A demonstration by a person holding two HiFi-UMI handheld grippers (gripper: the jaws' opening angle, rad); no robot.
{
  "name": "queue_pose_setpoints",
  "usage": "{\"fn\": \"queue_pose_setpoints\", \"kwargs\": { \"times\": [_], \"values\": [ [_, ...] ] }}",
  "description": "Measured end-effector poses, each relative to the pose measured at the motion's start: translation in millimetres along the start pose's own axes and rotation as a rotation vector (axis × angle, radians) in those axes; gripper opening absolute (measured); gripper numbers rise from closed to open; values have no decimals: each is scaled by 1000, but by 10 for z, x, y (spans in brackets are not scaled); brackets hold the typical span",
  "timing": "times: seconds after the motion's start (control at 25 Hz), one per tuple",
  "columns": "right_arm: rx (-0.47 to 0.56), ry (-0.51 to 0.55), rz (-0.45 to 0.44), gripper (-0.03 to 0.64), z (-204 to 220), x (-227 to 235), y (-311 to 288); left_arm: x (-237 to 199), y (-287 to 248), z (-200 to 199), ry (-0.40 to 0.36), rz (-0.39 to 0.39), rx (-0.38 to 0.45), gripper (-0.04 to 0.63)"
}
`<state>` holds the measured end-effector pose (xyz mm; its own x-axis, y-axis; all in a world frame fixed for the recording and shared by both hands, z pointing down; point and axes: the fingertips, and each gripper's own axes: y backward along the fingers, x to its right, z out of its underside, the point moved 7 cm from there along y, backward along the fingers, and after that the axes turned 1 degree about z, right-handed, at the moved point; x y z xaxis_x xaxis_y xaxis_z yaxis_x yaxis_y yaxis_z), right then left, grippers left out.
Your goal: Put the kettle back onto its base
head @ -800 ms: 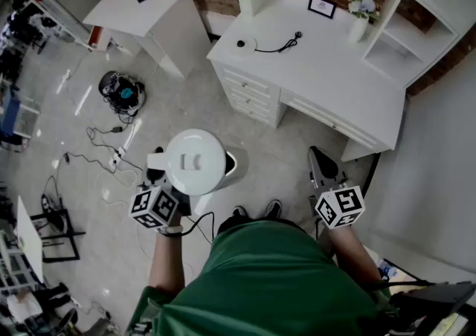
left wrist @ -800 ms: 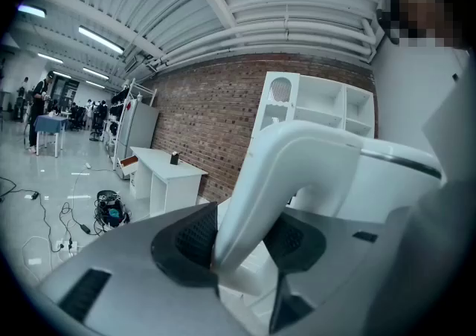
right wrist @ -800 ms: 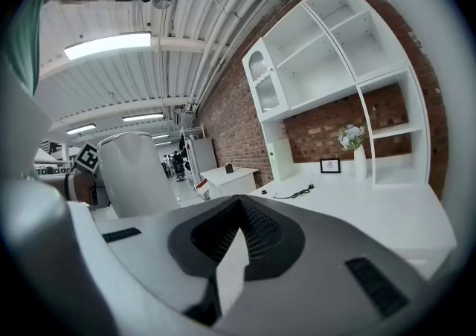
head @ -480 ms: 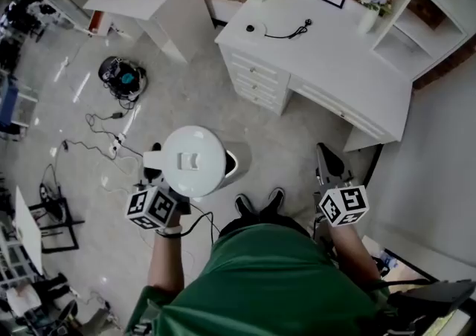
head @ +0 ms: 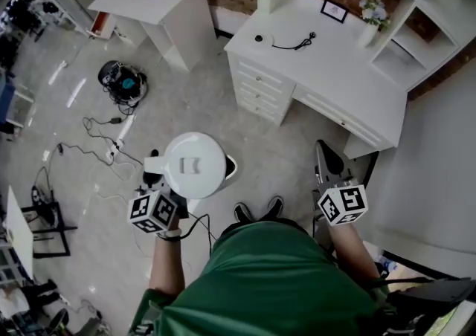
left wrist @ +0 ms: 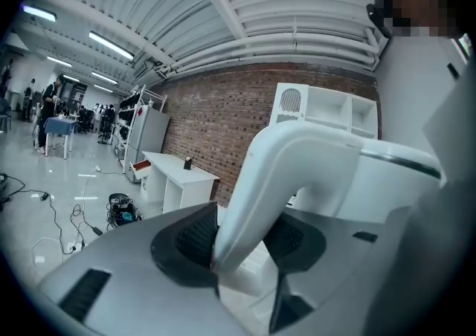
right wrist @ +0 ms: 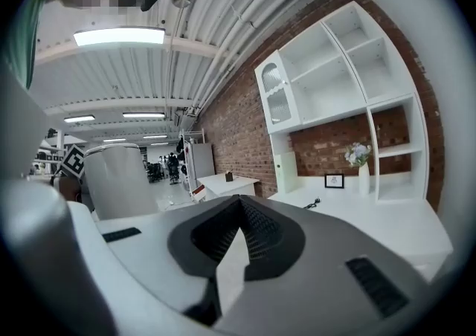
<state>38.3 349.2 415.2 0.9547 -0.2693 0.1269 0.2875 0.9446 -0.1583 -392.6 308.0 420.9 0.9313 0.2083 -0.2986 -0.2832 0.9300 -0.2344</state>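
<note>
The kettle [head: 195, 165], plain white with a round lid, hangs over the floor [head: 186, 97] at lower left-centre of the head view. Its curved handle [left wrist: 260, 178] is clamped between the pads of the left gripper [left wrist: 239, 241]. The right gripper [right wrist: 238, 212], at lower right, has its jaws together on nothing. Since the earlier frames the kettle stays gripped, while the desk [head: 335, 82] and base [head: 262, 39] at the top have slid slightly rightward.

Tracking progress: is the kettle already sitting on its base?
No, the left gripper holds the kettle over the floor, apart from the base on the desk.
</note>
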Motion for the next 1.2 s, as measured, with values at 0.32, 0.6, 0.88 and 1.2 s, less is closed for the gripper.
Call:
{"fn": "queue_pose_setpoints", "kwargs": {
  "times": [0.32, 0.6, 0.88, 1.2],
  "values": [
    [99, 97, 65, 12, -339, -466, 9, -384, 134, -139, -11, 65, 30, 183],
    [65, 104, 71, 12, -198, -741, -53, -580, 130, 0, -3, 88, -11, 183],
    [57, 120, 57, 12, -159, -679, -299, -581, -37, -27, -96, 46, -4, 183],
    [76, 93, 24, 12, -272, -258, -731, -416, -473, -152, -34, 31, 3, 183]
  ]
}}
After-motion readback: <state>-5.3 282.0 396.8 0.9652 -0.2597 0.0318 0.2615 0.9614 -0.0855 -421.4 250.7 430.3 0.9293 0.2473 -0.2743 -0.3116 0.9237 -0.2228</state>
